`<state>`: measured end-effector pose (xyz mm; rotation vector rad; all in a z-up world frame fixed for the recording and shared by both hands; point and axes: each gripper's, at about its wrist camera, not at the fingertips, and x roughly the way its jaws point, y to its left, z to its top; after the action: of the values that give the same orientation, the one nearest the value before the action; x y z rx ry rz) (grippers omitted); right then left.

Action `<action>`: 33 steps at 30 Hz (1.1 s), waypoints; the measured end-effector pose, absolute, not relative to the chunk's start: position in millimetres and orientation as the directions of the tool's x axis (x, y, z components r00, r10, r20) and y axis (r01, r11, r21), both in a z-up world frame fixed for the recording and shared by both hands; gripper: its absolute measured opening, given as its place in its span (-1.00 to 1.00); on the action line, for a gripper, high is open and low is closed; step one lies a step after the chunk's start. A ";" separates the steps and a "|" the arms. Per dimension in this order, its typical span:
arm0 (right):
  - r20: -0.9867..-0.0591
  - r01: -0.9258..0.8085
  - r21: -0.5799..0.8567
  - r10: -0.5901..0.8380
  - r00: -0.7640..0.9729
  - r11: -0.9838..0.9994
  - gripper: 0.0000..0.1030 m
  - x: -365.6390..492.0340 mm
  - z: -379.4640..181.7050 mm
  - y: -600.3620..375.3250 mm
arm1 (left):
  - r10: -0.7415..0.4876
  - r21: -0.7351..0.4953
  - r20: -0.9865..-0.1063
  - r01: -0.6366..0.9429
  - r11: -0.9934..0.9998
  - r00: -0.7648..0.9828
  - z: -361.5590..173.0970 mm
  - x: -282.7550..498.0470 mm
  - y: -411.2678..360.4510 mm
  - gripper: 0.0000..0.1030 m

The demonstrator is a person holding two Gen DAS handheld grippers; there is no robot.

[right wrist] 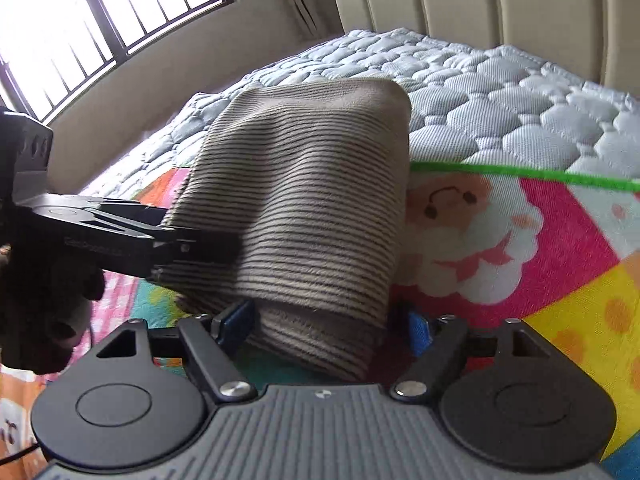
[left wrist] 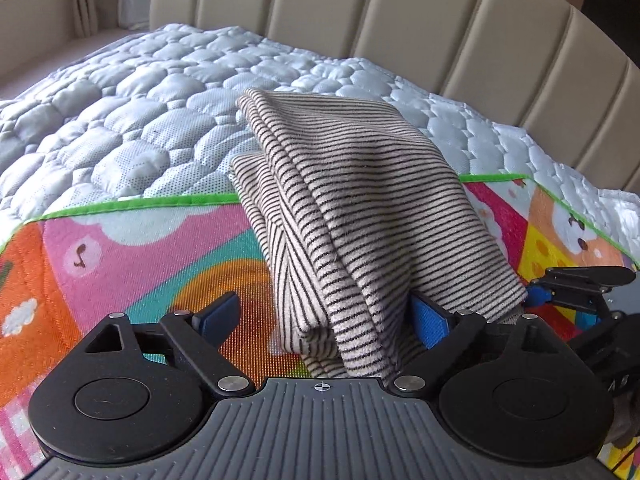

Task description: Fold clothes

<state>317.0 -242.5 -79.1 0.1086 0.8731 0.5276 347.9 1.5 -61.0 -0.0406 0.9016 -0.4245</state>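
Note:
A beige garment with thin dark stripes (left wrist: 352, 208) lies folded in layers on a colourful play mat (left wrist: 132, 256), its far end on the quilted mattress. My left gripper (left wrist: 324, 316) is open, its blue-padded fingers (left wrist: 430, 320) wide apart on either side of the garment's near edge. My right gripper (right wrist: 328, 324) is also open, its fingers straddling the garment's near corner (right wrist: 304, 208). The left gripper shows in the right wrist view (right wrist: 120, 236) at the garment's left edge. The right gripper shows at the right edge of the left wrist view (left wrist: 576, 284).
The pale blue quilted mattress (left wrist: 132, 120) spreads beyond the mat's green border (right wrist: 520, 172). A beige padded headboard (left wrist: 400, 12) stands behind it. A barred window (right wrist: 92, 16) is at the upper left in the right wrist view.

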 end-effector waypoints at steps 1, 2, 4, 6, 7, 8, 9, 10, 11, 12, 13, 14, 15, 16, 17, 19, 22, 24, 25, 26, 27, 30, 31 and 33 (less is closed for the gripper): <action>-0.699 -0.402 0.289 0.478 0.532 0.869 0.44 313.8 -78.3 -241.9 | -0.376 -0.215 -0.752 0.338 0.916 0.541 -61.4 349.0 1.6 0.84; -0.696 -0.407 0.276 0.473 0.541 0.871 0.43 310.7 -77.6 -241.3 | -0.374 -0.215 -0.752 0.335 0.917 0.543 -61.3 350.2 1.0 0.86; -0.689 -0.417 0.250 0.463 0.558 0.874 0.43 304.3 -76.0 -240.1 | -0.358 -0.198 -0.749 0.328 0.924 0.557 -59.4 353.0 -1.0 0.87; -0.682 -0.427 0.223 0.453 0.574 0.876 0.43 298.0 -74.5 -238.9 | -0.334 -0.172 -0.745 0.317 0.933 0.577 -56.6 355.8 -3.1 0.90; -0.678 -0.431 0.210 0.448 0.583 0.878 0.43 294.8 -73.7 -238.3 | -0.321 -0.167 -0.744 0.302 0.939 0.586 -56.2 356.6 -2.2 0.93; -0.674 -0.435 0.197 0.444 0.591 0.879 0.43 291.7 -72.9 -237.7 | -0.307 -0.162 -0.742 0.285 0.945 0.596 -55.9 355.7 -1.4 0.96; -0.670 -0.439 0.183 0.439 0.599 0.879 0.47 288.5 -72.2 -237.1 | -0.293 -0.160 -0.734 0.263 0.951 0.613 -55.5 348.8 -0.9 0.98; -0.666 -0.443 0.170 0.434 0.607 0.880 0.59 285.3 -71.4 -236.5 | -0.278 -0.158 -0.725 0.241 0.957 0.630 -55.1 341.8 -0.4 0.98; -0.661 -0.447 0.156 0.429 0.615 0.881 0.69 282.1 -70.6 -235.9 | -0.263 -0.157 -0.717 0.219 0.963 0.645 -54.7 334.8 0.2 0.97; -0.657 -0.451 0.143 0.425 0.623 0.881 0.87 279.0 -69.9 -235.3 | -0.249 -0.155 -0.704 0.199 0.968 0.664 -53.6 326.6 0.3 0.97; -0.652 -0.454 0.129 0.420 0.631 0.882 1.00 275.8 -69.1 -234.7 | -0.244 -0.156 -0.676 0.188 0.970 0.696 -49.7 313.7 -0.9 0.97; -0.647 -0.457 0.116 0.416 0.639 0.882 1.00 272.4 -68.2 -234.3 | -0.251 -0.167 -0.643 0.187 0.968 0.724 -45.2 302.5 -2.0 1.00; -0.631 -0.458 0.118 0.423 0.651 0.881 1.00 263.9 -65.8 -236.5 | -0.257 -0.178 -0.609 0.186 0.966 0.750 -40.8 291.2 -3.2 1.00; -0.615 -0.458 0.121 0.429 0.662 0.881 1.00 255.4 -63.4 -238.8 | -0.264 -0.193 -0.580 0.185 0.964 0.771 -37.2 281.2 -4.5 1.00; -0.614 -0.450 0.139 0.433 0.660 0.882 1.00 247.7 -62.6 -241.4 | -0.278 -0.220 -0.574 0.181 0.958 0.770 -36.8 275.6 -6.7 1.00; -0.626 -0.425 0.158 0.423 0.655 0.891 1.00 233.5 -63.1 -247.4 | -0.307 -0.275 -0.569 0.175 0.945 0.763 -37.3 264.8 -11.1 1.00; -0.659 -0.377 0.159 0.383 0.647 0.912 1.00 213.7 -66.8 -257.3 | -0.347 -0.332 -0.673 0.153 0.931 0.653 -57.1 253.8 -19.8 1.00; -0.632 -0.313 0.129 0.322 0.705 0.941 1.00 201.6 -68.6 -271.6 | -0.273 -0.255 -0.751 0.116 0.960 0.602 -72.5 237.8 -25.0 1.00; -0.618 -0.280 0.116 0.290 0.731 0.953 1.00 195.7 -69.5 -278.8 | -0.211 -0.178 -0.762 0.115 0.977 0.612 -75.8 226.1 -27.6 1.00; -0.614 -0.245 0.120 0.266 0.743 0.962 1.00 194.1 -71.7 -284.6 | -0.142 -0.091 -0.766 0.113 0.989 0.627 -77.7 214.4 -30.2 1.00; -0.636 -0.219 0.124 0.247 0.731 0.968 1.00 195.9 -77.8 -287.4 | -0.098 -0.049 -0.771 0.094 0.994 0.630 -78.8 206.1 -30.4 1.00; -0.720 -0.169 0.126 0.208 0.662 0.977 1.00 201.5 -101.3 -292.3 | -0.010 0.023 -0.771 0.044 0.999 0.637 -81.5 186.9 -29.7 1.00; -0.692 -0.201 0.076 0.197 0.695 0.977 1.00 193.3 -105.1 -288.3 | -0.005 0.020 -0.768 0.031 0.999 0.640 -82.0 183.2 -29.0 1.00; -0.649 -0.244 0.012 0.193 0.736 0.970 1.00 180.9 -109.6 -281.6 | -0.003 0.022 -0.759 0.029 0.999 0.652 -85.0 180.0 -27.6 1.00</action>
<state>180.9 -281.6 -109.6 -0.0757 0.7040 0.2400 180.0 -27.6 -85.0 0.0327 0.8610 -0.0180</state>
